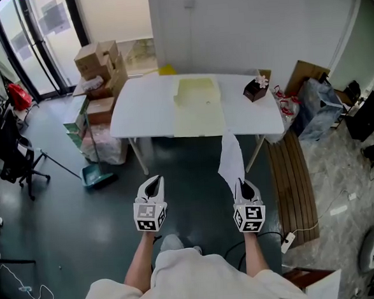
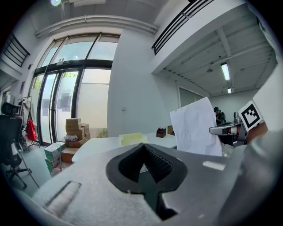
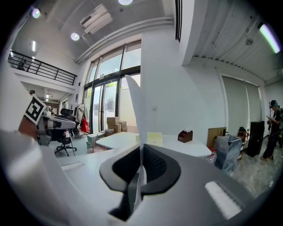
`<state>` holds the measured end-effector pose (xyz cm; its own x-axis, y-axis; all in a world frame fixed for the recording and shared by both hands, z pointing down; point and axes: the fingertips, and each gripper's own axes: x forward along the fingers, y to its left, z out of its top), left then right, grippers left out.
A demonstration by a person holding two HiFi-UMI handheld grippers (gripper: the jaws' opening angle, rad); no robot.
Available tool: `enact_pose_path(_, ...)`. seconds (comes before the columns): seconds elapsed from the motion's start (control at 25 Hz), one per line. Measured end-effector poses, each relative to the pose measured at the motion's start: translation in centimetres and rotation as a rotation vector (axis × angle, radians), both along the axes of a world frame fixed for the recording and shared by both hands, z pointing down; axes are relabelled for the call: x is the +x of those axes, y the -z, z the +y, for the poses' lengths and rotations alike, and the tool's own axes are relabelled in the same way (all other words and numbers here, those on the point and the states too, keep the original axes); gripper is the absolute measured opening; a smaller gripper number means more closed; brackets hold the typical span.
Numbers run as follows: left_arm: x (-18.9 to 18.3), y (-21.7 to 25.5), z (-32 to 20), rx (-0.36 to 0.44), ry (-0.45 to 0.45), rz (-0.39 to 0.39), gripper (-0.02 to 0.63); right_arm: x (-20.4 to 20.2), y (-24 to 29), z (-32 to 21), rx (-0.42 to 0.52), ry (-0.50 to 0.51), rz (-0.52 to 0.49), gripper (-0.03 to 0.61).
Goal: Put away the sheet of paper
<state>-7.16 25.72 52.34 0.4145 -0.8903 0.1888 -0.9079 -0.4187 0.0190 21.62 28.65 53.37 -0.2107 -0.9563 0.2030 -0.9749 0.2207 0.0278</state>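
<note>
Sheet of paper [image 1: 229, 157] is clamped by its lower edge in the right gripper [image 1: 244, 187] jaws and held upright for carrying. Left gripper [image 1: 152, 185] jaws are together, empty. Bench [image 1: 145, 104] with yellow folder [image 1: 197, 100] is at 12 o'clock, judged the drop-off.

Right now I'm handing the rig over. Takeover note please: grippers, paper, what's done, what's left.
Left gripper: shut, empty.
Right gripper: shut on the sheet of paper, which stands up from its jaws.
White table: ahead, apart from both grippers, with a pale yellow folder on top.
Done: paper is in hand.
Left: carry it over and put it away, possibly at the folder.
</note>
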Motion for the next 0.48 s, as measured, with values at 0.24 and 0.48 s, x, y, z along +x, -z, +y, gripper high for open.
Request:
enact_pose_path(0.24,0.6,-0.3,-1.7,0.002,-0.001,-0.001,0.0,0.0,0.1,-1.8,0.009,0.021,0.005,0.003)
enact_pose_path(0.48,0.6,-1.2,-4.1,-0.011,-0.005,0.003,0.0,-0.3,-0.4,-4.3,0.008,0.028,0.011,0.003)
